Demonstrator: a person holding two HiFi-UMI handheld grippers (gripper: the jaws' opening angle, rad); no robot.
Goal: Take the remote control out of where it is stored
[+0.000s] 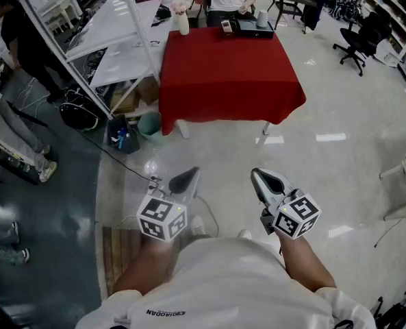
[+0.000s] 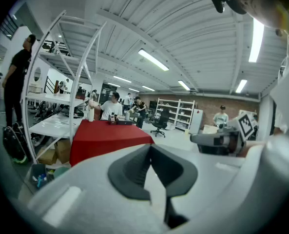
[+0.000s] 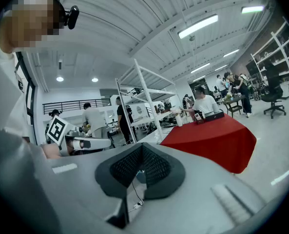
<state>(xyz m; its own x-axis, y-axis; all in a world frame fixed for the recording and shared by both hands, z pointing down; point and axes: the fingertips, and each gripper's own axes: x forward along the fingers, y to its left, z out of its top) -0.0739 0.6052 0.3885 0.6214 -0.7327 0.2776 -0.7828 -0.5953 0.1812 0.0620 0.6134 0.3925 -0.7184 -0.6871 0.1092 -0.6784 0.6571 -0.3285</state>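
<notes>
Matt red tablecloth (image 1: 230,81) (cloth), glossy floor (image 1: 339,177)

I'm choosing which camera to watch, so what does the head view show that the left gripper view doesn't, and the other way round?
Only the head view: the marker cube on the left gripper, and the wearer's white shirt. Only the left gripper view: the ceiling lights and the brick back wall. Both: the red-covered table, the white rack, the right gripper, and the left gripper's jaws, which are together and empty.
</notes>
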